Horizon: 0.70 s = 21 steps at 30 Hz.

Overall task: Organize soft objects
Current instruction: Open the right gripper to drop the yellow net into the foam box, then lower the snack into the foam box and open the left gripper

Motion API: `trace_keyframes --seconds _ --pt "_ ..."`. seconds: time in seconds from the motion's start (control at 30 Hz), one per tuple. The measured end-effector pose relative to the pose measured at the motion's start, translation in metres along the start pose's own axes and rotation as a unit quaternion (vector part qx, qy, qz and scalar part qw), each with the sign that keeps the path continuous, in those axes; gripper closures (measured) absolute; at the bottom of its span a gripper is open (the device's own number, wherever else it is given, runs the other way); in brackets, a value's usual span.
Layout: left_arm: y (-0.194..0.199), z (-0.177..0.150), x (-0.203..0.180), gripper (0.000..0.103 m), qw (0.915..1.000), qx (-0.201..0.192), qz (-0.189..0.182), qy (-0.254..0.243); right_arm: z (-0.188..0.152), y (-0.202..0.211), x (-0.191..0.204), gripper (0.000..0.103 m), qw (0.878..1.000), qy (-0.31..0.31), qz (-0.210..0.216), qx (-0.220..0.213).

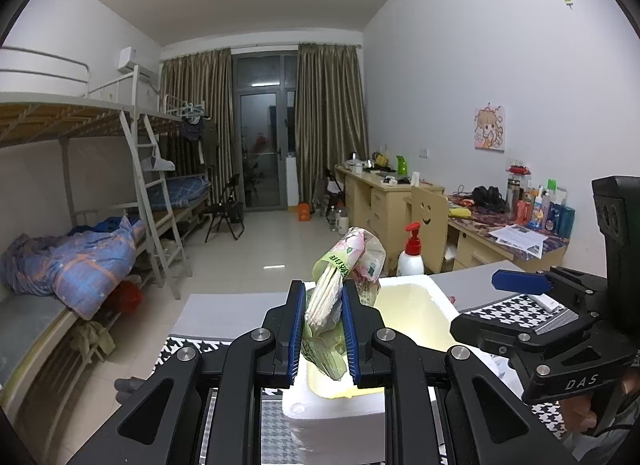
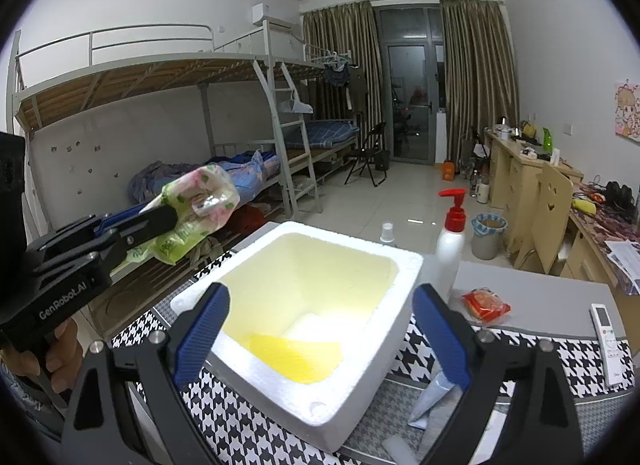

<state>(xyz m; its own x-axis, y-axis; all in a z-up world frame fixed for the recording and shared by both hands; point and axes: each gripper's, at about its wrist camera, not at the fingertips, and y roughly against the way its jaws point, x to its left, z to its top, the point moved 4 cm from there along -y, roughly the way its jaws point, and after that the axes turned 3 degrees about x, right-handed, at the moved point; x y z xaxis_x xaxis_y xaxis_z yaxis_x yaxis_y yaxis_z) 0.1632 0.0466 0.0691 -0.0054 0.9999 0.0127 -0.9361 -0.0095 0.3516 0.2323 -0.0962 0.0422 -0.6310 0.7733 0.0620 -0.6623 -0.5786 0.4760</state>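
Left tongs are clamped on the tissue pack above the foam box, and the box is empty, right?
Not empty: the right wrist view shows a yellow cloth on the foam box floor. The left tongs do clamp the tissue pack above it.

tissue pack (image 1: pixel 344 285): green floral, upright, pinched above foam box (image 2: pixel 384 305)

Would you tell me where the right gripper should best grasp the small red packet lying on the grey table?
Probably across the red packet's short width, coming straight down from above: it lies flat, apart from the pump bottle and foam box, so the open right gripper has room.
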Motion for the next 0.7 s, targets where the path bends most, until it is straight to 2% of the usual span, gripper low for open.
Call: trace_keyframes --seconds 0.7 --pt "-0.025 -0.001 -0.033 0.083 0.9987 0.032 -0.037 -0.012 -0.014 0.021 -0.034 0.008 0.999 -0.026 -0.032 -0.017"
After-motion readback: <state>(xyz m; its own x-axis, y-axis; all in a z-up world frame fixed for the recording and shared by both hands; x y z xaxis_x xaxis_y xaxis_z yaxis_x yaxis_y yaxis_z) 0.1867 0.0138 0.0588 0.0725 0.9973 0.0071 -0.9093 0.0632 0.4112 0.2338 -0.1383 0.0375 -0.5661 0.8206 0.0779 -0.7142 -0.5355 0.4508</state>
